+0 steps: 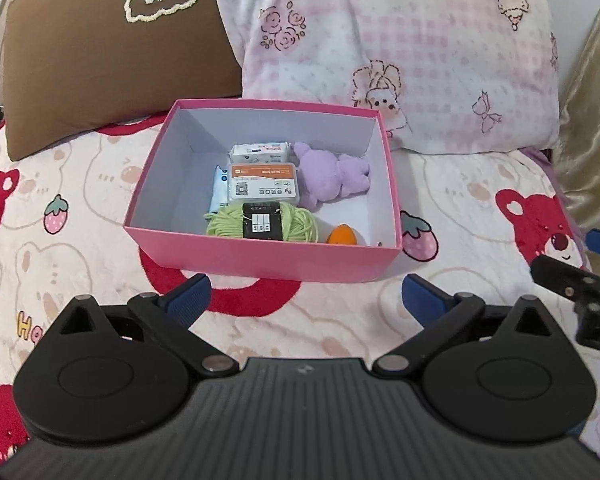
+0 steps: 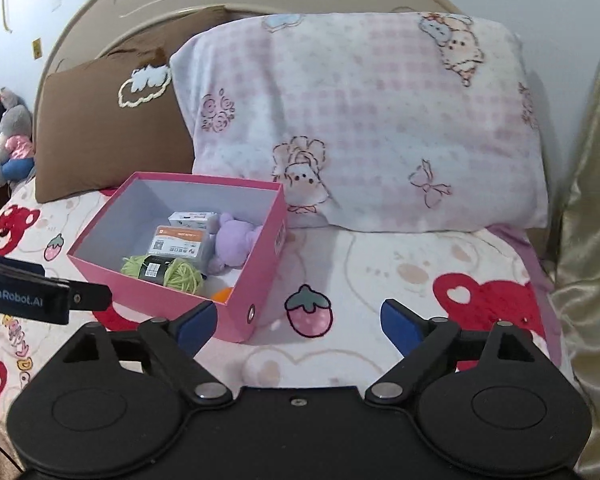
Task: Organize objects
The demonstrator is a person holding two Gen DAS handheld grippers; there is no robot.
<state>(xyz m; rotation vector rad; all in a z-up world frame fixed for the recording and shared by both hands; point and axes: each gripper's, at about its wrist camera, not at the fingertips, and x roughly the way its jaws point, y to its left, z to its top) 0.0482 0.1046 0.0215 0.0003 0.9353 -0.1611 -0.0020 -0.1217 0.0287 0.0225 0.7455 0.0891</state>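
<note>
An open pink box [image 1: 260,258] [image 2: 256,276] stands on the bed. Inside lie a green yarn ball [image 1: 262,224] [image 2: 176,274], an orange-topped clear case [image 1: 263,184] [image 2: 178,242], a white packet [image 1: 260,152] behind it, a purple plush toy [image 1: 334,178] [image 2: 232,246] and a small orange item [image 1: 343,236] at the near wall. My left gripper [image 1: 304,300] hangs open just in front of the box, nothing between its blue pads. My right gripper [image 2: 296,322] is open at the box's near right corner, also empty. Each gripper shows at the edge of the other's view.
The bedspread [image 1: 80,216] carries red bears and strawberries. A brown cushion [image 1: 108,52] and a pink checked pillow [image 1: 400,48] lean behind the box. Gold fabric [image 2: 588,240] hangs on the right. Stuffed toys [image 2: 10,140] sit at the far left.
</note>
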